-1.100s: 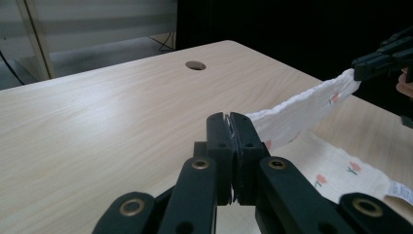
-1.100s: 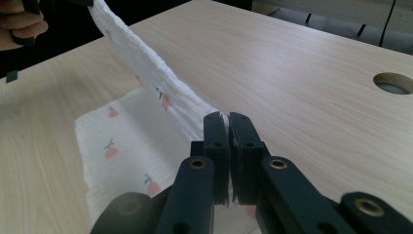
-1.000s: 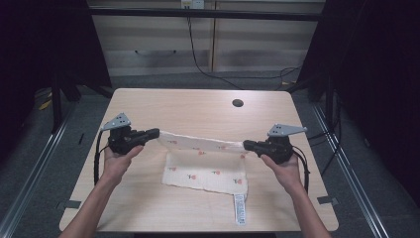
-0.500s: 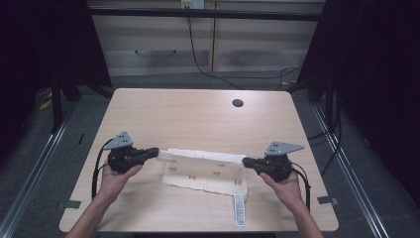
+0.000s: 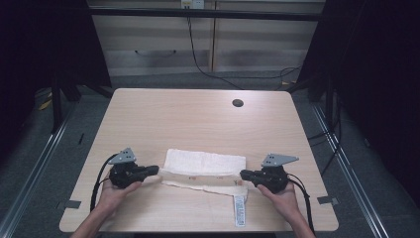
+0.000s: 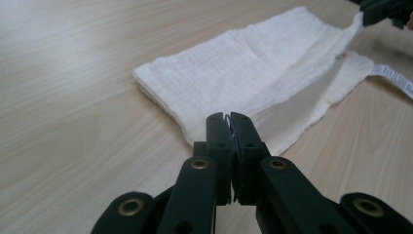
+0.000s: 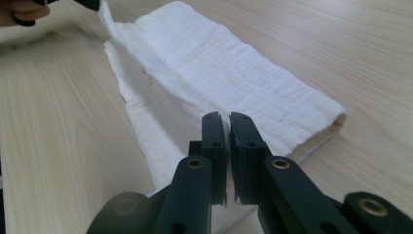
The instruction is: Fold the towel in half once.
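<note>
A white cloth [image 5: 205, 161] lies folded in a long band near the table's front edge, its printed label [image 5: 239, 210] trailing toward me. My left gripper [image 5: 154, 170] is low at the band's left end. In the left gripper view its jaws [image 6: 229, 119] are shut on a thin edge of the cloth [image 6: 253, 68]. My right gripper [image 5: 243, 174] is at the right end, and its jaws [image 7: 228, 119] pinch the cloth [image 7: 234, 73] with a narrow slit between them. Each gripper view shows the far corner lifted slightly by the other gripper.
The light wooden table [image 5: 198, 119] has a small dark round hole [image 5: 237, 103] at the back right. Cables trail from both grippers toward the front edge. Dark frame posts and a cabinet stand beyond the table.
Both hands have come down and toward the front edge with the cloth's edge. The layer that hung between the grippers now rests low over the rest of the cloth.
</note>
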`<state>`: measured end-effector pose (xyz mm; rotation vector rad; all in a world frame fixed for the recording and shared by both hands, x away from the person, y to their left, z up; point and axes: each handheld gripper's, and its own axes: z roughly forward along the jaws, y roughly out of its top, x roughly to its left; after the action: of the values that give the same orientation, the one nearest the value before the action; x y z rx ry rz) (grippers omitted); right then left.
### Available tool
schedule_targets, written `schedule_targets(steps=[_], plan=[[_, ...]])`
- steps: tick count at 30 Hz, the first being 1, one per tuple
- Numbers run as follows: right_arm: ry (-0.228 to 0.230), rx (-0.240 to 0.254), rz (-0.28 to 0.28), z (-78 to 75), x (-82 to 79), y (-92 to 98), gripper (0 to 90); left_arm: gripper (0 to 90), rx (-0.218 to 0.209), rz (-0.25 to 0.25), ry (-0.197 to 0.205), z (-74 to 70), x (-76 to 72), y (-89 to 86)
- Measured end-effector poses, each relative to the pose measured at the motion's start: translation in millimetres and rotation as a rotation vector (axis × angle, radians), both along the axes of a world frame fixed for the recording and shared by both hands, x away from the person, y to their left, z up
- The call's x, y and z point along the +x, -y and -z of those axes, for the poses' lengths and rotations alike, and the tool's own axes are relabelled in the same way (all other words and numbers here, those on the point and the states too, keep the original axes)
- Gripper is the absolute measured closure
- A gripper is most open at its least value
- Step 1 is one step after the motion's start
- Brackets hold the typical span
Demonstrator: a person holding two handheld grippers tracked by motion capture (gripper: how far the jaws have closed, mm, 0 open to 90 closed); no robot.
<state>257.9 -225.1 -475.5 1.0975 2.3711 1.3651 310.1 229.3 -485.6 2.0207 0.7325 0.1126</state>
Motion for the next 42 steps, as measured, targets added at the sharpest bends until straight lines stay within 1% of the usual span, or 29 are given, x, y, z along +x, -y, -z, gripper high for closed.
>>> schedule_targets(steps=[1,4,7,9,10,11,15,18,20,22,23,25,28,29,30,31,32,33,35,36,37,38,40,41,42], plan=[[-0.003,0.011,0.011,0.0,-0.7,0.3,85.4,87.7,-0.005,0.003,-0.006,1.2,-0.1,0.6],[-0.01,0.003,0.005,2.3,-2.5,-1.0,85.3,87.4,0.005,0.004,-0.011,4.2,-0.7,1.1],[-0.03,-0.013,-0.003,7.7,-4.3,-3.2,83.9,86.5,0.014,0.013,-0.013,6.6,-2.9,1.8],[-0.029,-0.023,-0.008,9.2,-5.7,-3.7,82.2,84.7,0.01,0.017,-0.016,6.2,-4.3,1.0],[-0.025,-0.03,0.002,8.5,-6.6,-3.4,81.8,84.7,-0.004,0.023,-0.023,5.3,-5.1,0.1],[-0.022,-0.019,0.008,6.7,-7.1,-2.0,80.6,83.6,-0.006,0.027,-0.02,4.6,-5.4,-0.6],[-0.005,0.024,0.023,0.3,-7.3,1.9,78.1,79.1,-0.023,0.012,-0.011,1.4,-6.0,-3.7],[-0.005,0.028,0.026,-1.0,-6.7,2.4,76.2,78.9,-0.024,-0.011,-0.016,-0.5,-4.6,-5.8],[-0.008,0.026,0.034,-1.7,-4.5,2.8,74.5,78.9,-0.022,-0.018,-0.008,-2.0,-2.6,-6.3],[-0.009,0.031,0.047,-3.2,-0.9,4.2,72.5,78.1,-0.036,-0.026,-0.001,-5.2,-0.5,-6.6],[-0.009,0.034,0.049,-3.9,1.3,4.8,72.2,78.1,-0.035,-0.033,0.002,-6.9,1.0,-6.1],[-0.004,0.028,0.055,-4.9,6.9,5.6,71.8,78.1,-0.027,-0.03,0.008,-8.3,5.9,-3.0],[-0.007,0.016,0.076,-4.9,19.9,8.0,72.0,78.1,0.011,-0.03,0.014,-6.6,16.7,8.4],[-0.011,0.017,0.088,-4.5,25.0,9.2,72.4,78.1,0.015,-0.044,0.036,-5.5,19.6,12.8],[-0.013,0.007,0.09,-4.3,30.4,10.7,72.3,78.1,0.015,-0.051,0.044,-3.8,23.3,17.1],[-0.01,-0.007,0.103,-4.0,35.9,11.9,72.4,78.5,0.024,-0.047,0.033,-1.7,27.8,22.3],[-0.013,-0.001,0.122,-3.0,41.9,14.3,73.6,78.6,0.026,-0.039,0.026,0.1,31.4,27.6],[-0.029,0.009,0.125,-1.8,48.0,16.3,74.5,78.9,0.028,-0.027,0.018,1.4,34.2,33.2],[-0.032,-0.006,0.138,0.8,59.1,17.5,75.3,79.3,0.041,-0.005,0.007,4.5,37.1,44.6],[-0.044,0.0,0.143,2.5,64.0,17.4,75.2,79.3,0.058,0.004,0.01,6.6,38.1,49.5],[-0.048,-0.005,0.137,4.9,69.3,17.0,75.1,79.3,0.07,0.009,0.009,9.3,38.5,53.8],[-0.056,-0.016,0.142,7.1,73.3,15.7,74.2,79.3,0.085,0.014,0.004,12.3,38.7,56.9],[-0.067,-0.015,0.134,12.7,80.4,13.5,72.9,79.3,0.116,0.028,-0.003,18.9,38.1,61.6],[-0.072,-0.016,0.135,15.2,82.3,12.3,72.1,79.3,0.126,0.027,-0.004,21.9,37.6,62.8],[-0.08,-0.017,0.138,17.5,83.6,11.3,71.2,79.3,0.116,0.026,-0.005,23.2,37.4,62.6]])
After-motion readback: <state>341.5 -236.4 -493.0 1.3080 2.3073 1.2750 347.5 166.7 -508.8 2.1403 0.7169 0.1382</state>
